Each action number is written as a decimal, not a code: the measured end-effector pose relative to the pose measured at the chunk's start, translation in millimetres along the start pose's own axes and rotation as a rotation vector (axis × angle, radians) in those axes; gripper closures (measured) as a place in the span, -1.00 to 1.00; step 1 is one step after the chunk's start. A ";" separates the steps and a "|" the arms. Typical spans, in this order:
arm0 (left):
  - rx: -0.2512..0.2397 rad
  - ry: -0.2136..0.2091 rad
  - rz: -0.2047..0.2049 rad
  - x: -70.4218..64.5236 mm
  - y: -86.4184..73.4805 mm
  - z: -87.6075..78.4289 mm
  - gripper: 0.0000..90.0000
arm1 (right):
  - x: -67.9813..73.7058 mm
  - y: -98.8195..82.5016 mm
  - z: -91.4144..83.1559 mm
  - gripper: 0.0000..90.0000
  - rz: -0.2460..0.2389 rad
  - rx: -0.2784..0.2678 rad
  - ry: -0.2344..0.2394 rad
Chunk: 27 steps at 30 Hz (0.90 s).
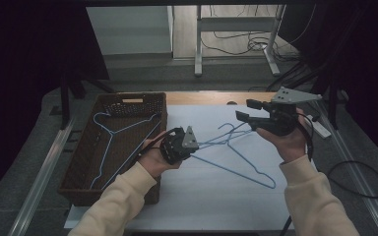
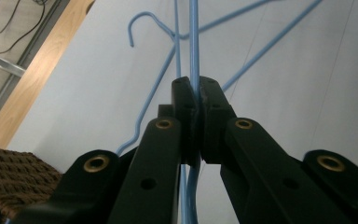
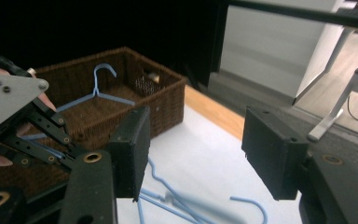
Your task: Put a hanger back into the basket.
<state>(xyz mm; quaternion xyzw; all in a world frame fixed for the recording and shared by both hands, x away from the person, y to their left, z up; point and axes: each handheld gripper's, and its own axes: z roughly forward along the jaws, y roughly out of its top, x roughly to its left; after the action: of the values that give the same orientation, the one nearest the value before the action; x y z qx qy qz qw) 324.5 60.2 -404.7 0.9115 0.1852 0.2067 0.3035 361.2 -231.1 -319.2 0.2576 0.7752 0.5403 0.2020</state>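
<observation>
The left hand-held gripper [image 2: 193,100] sits closest to the lens in its own view, jaws pinched tight on the thin wire of a blue hanger [image 1: 236,164] that lies on the white bench [image 1: 202,196]. The right hand-held gripper [image 1: 243,110] hovers above the hooks at about one o'clock from the left one, jaws spread wide with nothing between them.

A second blue hanger [image 1: 226,132] is tangled over the first, so my advice for this step is to lift slowly and watch whether the two wires separate before carrying toward the wicker basket [image 1: 83,191] at nine o'clock, where another hanger [image 1: 109,135] already rests. Thin wire may twist in a pinch, so keeping the wrist level would help.

The held hanger's long bar runs from the left gripper toward four o'clock on the bench, and its hook points toward one o'clock, near the right gripper.
</observation>
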 end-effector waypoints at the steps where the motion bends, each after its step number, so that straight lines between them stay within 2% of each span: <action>1: -0.006 0.007 -0.013 1.5 -0.5 -1.6 0.93 | -0.9 -1.0 -3.7 -0.06 0.007 -0.017 -0.007; 4: -0.033 0.014 -0.061 7.4 -2.3 -7.8 0.93 | -3.6 -5.6 -13.2 -0.08 0.023 -0.028 -0.003; 7: -0.058 0.012 -0.087 10.9 -4.0 -13.6 0.93 | -4.5 -12.3 -18.2 -0.09 0.035 -0.020 0.004; 13: -0.101 0.013 -0.145 16.0 -8.6 -29.2 0.93 | -8.3 -37.6 -22.9 -0.18 0.079 0.016 0.003; 16: -0.122 0.013 -0.162 17.3 -11.3 -38.8 0.93 | -9.6 -52.3 -26.1 -0.23 0.107 0.028 -0.002; 17: -0.141 0.017 -0.181 19.4 -14.1 -45.3 0.93 | -9.4 -56.0 -26.5 -0.24 0.113 0.029 -0.002; 21: -0.173 0.027 -0.210 23.7 -19.2 -55.7 0.93 | -7.2 -70.2 -27.5 -0.28 0.122 0.052 0.000; 23: -0.207 0.020 -0.244 26.8 -23.7 -61.9 0.93 | -5.2 -77.3 -27.2 -0.29 0.122 0.066 -0.003; 24: -0.240 0.011 -0.281 29.8 -29.6 -66.9 0.93 | -4.1 -81.1 -26.8 -0.30 0.124 0.073 -0.002; 27: -0.253 0.025 -0.302 31.5 -35.9 -73.3 0.93 | -2.3 -89.3 -25.3 -0.32 0.128 0.095 -0.004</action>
<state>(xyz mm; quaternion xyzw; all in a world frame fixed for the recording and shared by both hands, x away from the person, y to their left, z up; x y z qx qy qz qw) 307.7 136.6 -365.5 0.8253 0.2961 0.1918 0.4409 331.9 -276.4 -394.8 0.3172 0.7815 0.5141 0.1560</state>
